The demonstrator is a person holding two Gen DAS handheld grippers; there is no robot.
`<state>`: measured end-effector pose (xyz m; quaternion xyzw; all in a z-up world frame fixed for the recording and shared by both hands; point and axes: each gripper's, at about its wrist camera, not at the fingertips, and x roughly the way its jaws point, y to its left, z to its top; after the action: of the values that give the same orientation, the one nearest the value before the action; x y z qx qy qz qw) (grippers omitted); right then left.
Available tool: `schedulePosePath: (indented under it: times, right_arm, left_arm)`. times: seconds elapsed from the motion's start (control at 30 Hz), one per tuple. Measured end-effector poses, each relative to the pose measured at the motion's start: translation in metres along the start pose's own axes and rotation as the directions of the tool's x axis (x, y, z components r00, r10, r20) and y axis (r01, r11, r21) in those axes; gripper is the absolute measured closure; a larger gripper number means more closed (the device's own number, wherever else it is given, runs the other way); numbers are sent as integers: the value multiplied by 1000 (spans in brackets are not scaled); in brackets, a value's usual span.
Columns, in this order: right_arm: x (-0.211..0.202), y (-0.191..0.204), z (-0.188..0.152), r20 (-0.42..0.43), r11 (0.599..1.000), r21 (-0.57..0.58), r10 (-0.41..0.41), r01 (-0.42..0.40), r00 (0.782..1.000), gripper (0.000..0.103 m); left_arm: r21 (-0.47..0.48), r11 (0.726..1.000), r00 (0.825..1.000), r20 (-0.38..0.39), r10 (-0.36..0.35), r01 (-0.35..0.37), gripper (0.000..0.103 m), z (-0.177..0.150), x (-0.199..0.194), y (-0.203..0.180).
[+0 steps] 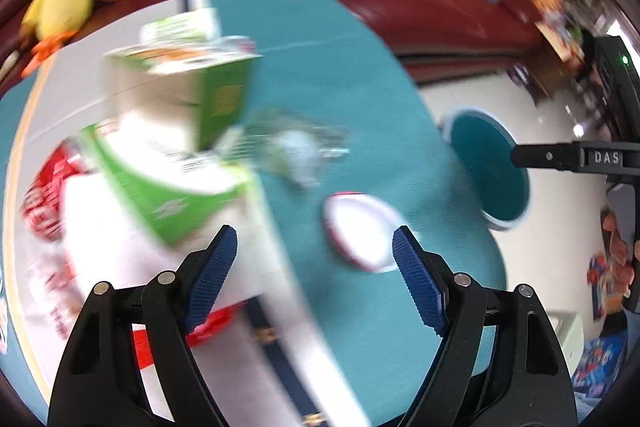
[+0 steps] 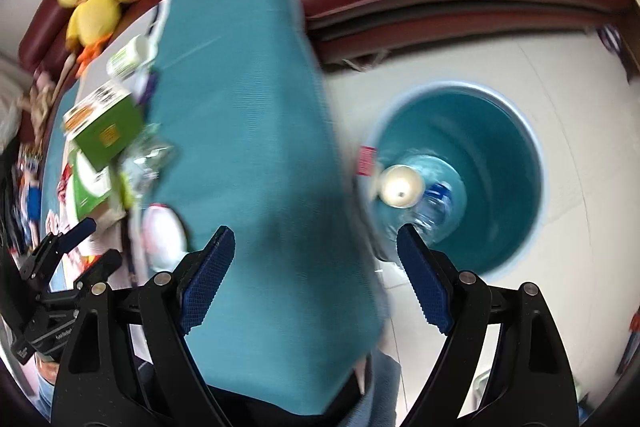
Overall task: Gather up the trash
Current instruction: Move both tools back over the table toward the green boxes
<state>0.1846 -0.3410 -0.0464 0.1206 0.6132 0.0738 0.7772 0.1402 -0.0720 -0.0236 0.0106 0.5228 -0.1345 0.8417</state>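
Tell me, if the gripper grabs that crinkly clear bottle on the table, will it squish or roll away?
The clear plastic bottle already looks crumpled, so it would probably squash further and feel light. It lies on its side on the teal tablecloth, so a push might roll it a little, though the dents could stop it. The smooth plastic may be slippery.

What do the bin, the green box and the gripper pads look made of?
Bin: likely plastic, smooth teal inside with a pale rim, molded round shape.
Green box: seemingly printed cardboard, flat folded panels with sharp edges; blur hides the finish.
Gripper pads: blue, probably rubber or soft plastic, with a fine ribbed grid texture.
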Motion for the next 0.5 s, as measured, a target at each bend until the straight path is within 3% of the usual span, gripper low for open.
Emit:
schedulePosePath:
  times: [0.17, 0.23, 0.5]
  right_arm:
    - [6, 64, 10, 12, 996, -87, 21, -20, 1000, 24]
    - [9, 91, 15, 14, 993, -118, 32, -30, 999, 24]
    - [33, 182, 24, 22, 974, -217, 70, -63, 997, 24]
  left_arm:
    - [-112, 993, 998, 52, 46, -40, 22, -15, -24, 61]
    - [-145, 988, 996, 59, 60, -51, 16, -19, -28, 82]
    - [-203, 978, 996, 72, 60, -44, 12, -25, -35, 130]
